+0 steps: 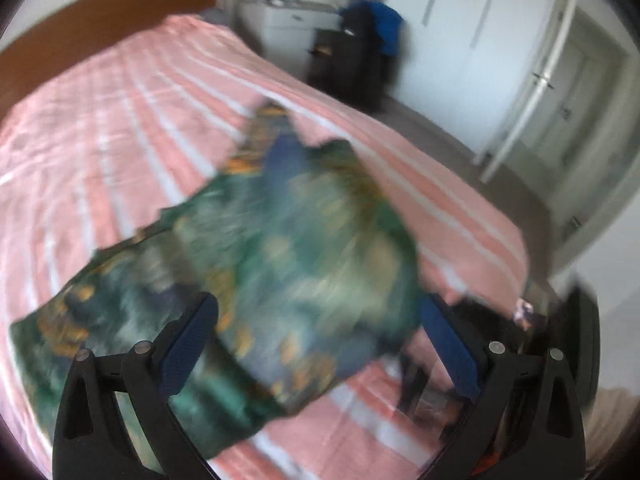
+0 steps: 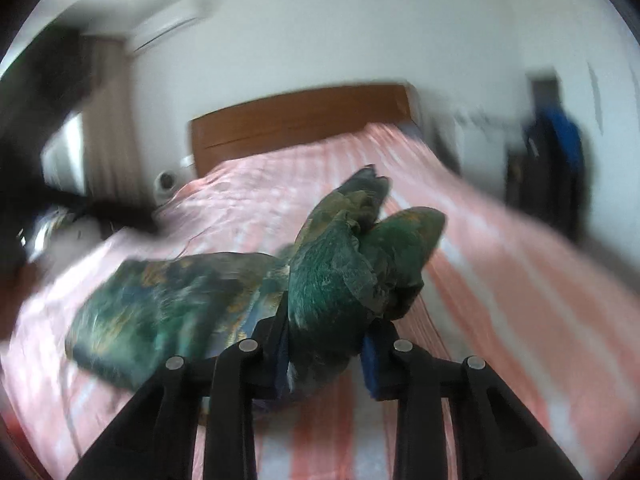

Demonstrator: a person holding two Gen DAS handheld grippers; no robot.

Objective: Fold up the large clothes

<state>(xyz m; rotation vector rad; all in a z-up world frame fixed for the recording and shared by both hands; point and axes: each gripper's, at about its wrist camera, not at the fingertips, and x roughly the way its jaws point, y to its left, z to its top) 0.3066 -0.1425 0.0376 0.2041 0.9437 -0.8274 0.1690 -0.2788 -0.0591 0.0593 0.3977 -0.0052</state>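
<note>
A large green garment with blue and orange print (image 1: 256,248) lies partly folded on the pink striped bed (image 1: 100,120). My left gripper (image 1: 316,320) is open just above the garment's near edge, holding nothing. My right gripper (image 2: 326,344) is shut on a bunched end of the same garment (image 2: 352,264) and lifts it off the bed (image 2: 500,280), while the rest of the cloth trails flat to the left. Both views are blurred by motion.
A wooden headboard (image 2: 296,120) stands at the far end of the bed. A dark chair draped with blue clothing (image 1: 360,48) stands beside the bed near a white wardrobe (image 1: 460,20). A door (image 1: 560,92) is at the right. Dark clutter (image 2: 60,216) sits left of the bed.
</note>
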